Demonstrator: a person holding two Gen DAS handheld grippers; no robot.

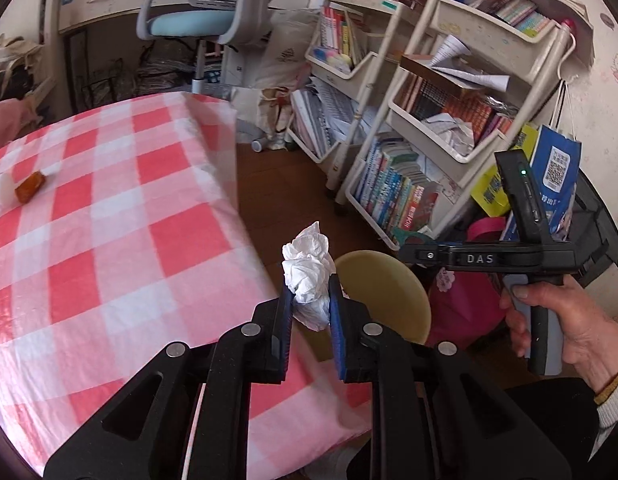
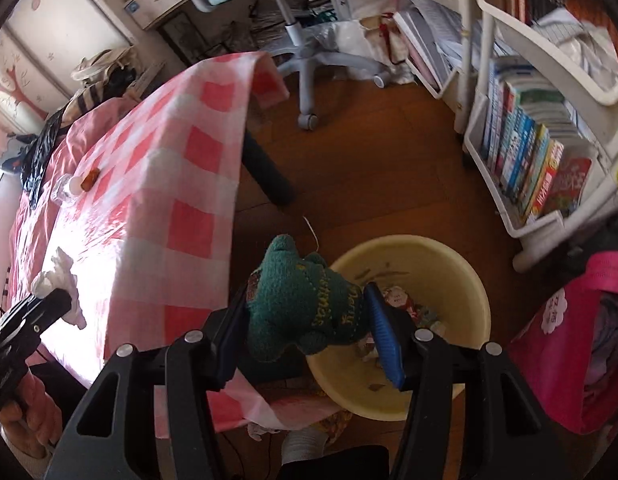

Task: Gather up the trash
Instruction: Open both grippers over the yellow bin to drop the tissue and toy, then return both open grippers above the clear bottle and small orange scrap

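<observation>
In the left wrist view my left gripper (image 1: 311, 304) is shut on a crumpled white tissue (image 1: 309, 268), held just past the table edge beside the yellow bin (image 1: 393, 280). My right gripper (image 2: 305, 320) has a green knitted toy (image 2: 301, 304) between its blue pads, which touch it on both sides, over the near rim of the yellow bin (image 2: 413, 246). Wrappers lie inside the bin. A clear bottle (image 2: 65, 188) and a small orange piece (image 2: 89, 178) lie on the checked tablecloth (image 2: 181, 184). Seen from the right wrist, the left gripper (image 2: 63, 300) and its tissue (image 2: 57, 276) are at lower left.
A pink bag (image 2: 565, 352) stands right of the bin. White book shelves (image 2: 549, 160) line the right side. An office chair (image 2: 305, 68) stands on the wooden floor beyond the table. A hand (image 1: 569, 320) grips the right gripper's handle.
</observation>
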